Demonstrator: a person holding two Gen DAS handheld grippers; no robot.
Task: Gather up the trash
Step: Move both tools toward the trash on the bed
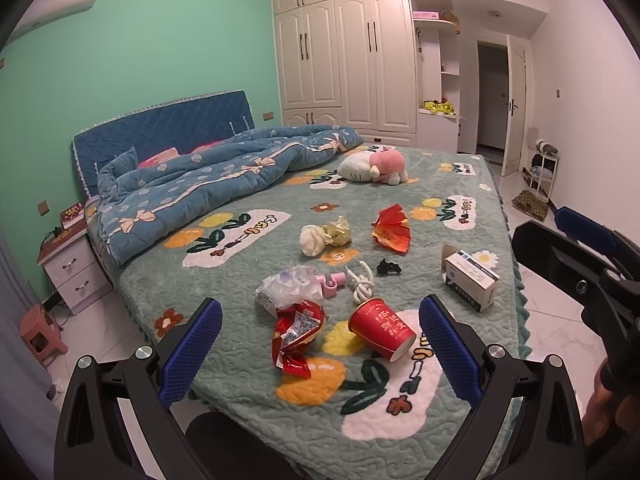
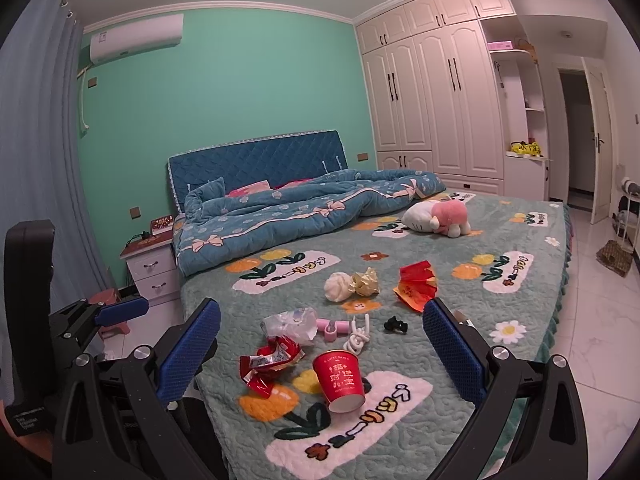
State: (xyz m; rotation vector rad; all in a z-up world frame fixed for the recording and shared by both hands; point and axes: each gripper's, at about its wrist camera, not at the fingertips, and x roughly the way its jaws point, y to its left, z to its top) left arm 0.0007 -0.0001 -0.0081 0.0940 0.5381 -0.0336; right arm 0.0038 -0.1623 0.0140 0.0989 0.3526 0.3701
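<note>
Your left gripper (image 1: 320, 344) hangs over the near end of the bed (image 1: 400, 432), its 2 blue pads (image 1: 192, 352) spread wide with nothing between them. Your right gripper (image 2: 322, 354) hovers beside it, pads equally wide apart and holding nothing; from the left camera you see it at the right edge, off the bed's side.

Closest to you on the cover lies a red cup (image 1: 380, 330) on its side, mouth toward you. Just left of it sits a crumpled red wrapper (image 1: 296, 334), and touching that wrapper's far side is a clear plastic bag (image 1: 290, 284). Beyond the cup you have a pink clip (image 1: 332, 282), a knotted white cord (image 1: 362, 284) and a small black clip (image 1: 387, 267), all near each other. A white box (image 1: 472, 280) rests near the right edge of the bed, its flap open.

Farther up the cover, a white wad (image 1: 314, 240) touches a gold foil ball (image 1: 338, 232), and a crushed red packet (image 1: 392, 230) lies to their right, apart from them.

A plush toy (image 1: 374, 166) lies near the far side, next to the bunched blue quilt (image 1: 208, 184). A wardrobe (image 1: 348, 60) fills the back wall, and a nightstand (image 1: 74, 272) stands left of the bed.
</note>
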